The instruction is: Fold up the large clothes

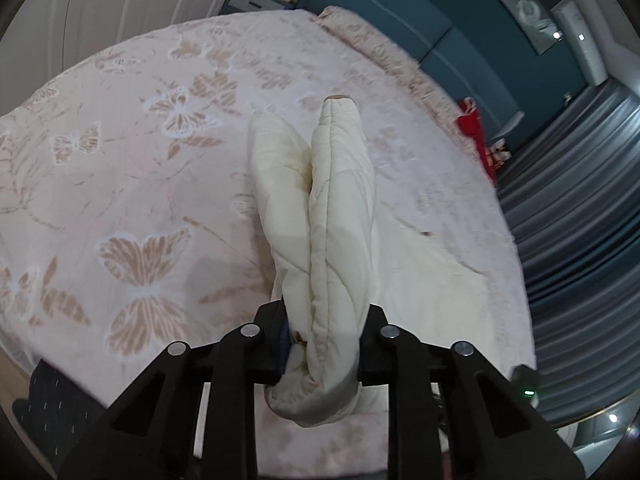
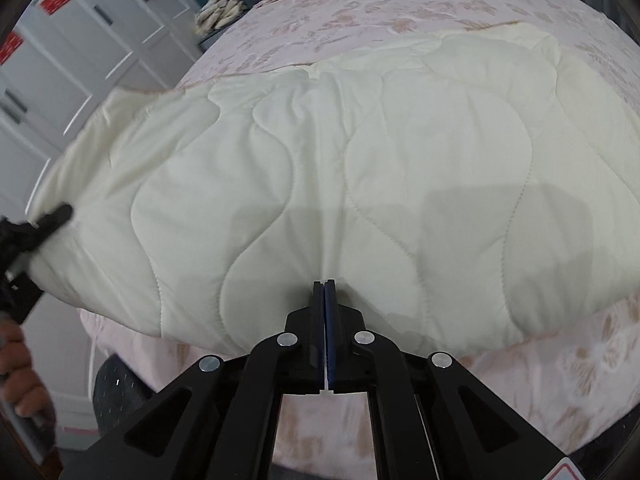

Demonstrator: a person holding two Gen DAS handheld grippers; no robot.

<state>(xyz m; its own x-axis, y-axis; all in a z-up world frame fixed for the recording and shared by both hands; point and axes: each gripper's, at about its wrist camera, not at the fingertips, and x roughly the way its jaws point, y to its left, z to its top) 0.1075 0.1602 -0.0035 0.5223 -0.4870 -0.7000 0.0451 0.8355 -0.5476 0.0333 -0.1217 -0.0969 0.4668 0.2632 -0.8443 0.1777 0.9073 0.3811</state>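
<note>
Left wrist view: the left gripper (image 1: 320, 344) pinches a thick bunched roll of the cream quilted cover (image 1: 332, 216), which rises between its fingers and hangs lifted above the pink butterfly bedspread (image 1: 132, 184). Further right, more of the cover lies flat on the bed, with grey curtains (image 1: 568, 216) beyond. In the right wrist view, that same gripper shows at the far left holding the cover's raised corner, while the broad quilted panel spreads across the bed. The right gripper (image 2: 324, 284) has its fingers pressed together on a thin edge at the near hem. Both near corners seem taken up; I judge the fold itself barely begun, with carrying over and smoothing left.
</note>
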